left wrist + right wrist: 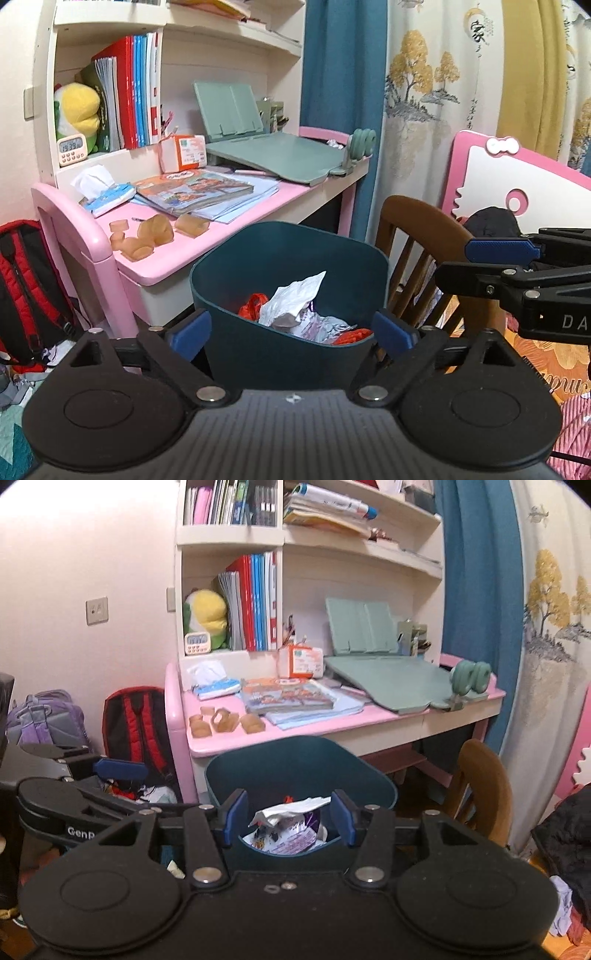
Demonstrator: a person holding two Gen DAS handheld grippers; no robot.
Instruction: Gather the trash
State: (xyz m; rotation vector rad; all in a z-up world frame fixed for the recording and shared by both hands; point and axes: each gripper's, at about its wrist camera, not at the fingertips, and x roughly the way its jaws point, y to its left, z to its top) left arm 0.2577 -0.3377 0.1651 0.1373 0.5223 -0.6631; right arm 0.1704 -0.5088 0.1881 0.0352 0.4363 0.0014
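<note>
You've got both tools hanging over the dark teal bin [291, 280], and that bin is your anchor for everything here. Inside it sits crumpled white paper [295, 301] on top of red wrappers [253, 308] and printed scraps, so some trash is already collected.

Your left gripper [291, 328] is spread wide, its blue pads outside the bin's near rim on either side, and nothing is between them. Your right gripper [288, 818] is open too, somewhat narrower, jaws empty, aimed down at the bin's mouth from just above the near wall.

My read: you're between drops, hands free, and it's time to hunt for the next piece. Behind the bin, the pink desk [295, 734] carries a group of amber translucent plastic pieces [225, 723] near its front edge, a tissue pack [216, 685] further back, and a stack of books [291, 698] to the right of those. Whether the amber pieces count as trash I can't say for sure, but they look the likeliest candidates.

Next move calls for reaching past the bin's far rim, lining one gripper over a single piece, and closing gently, since thin plastic may slip.
</note>
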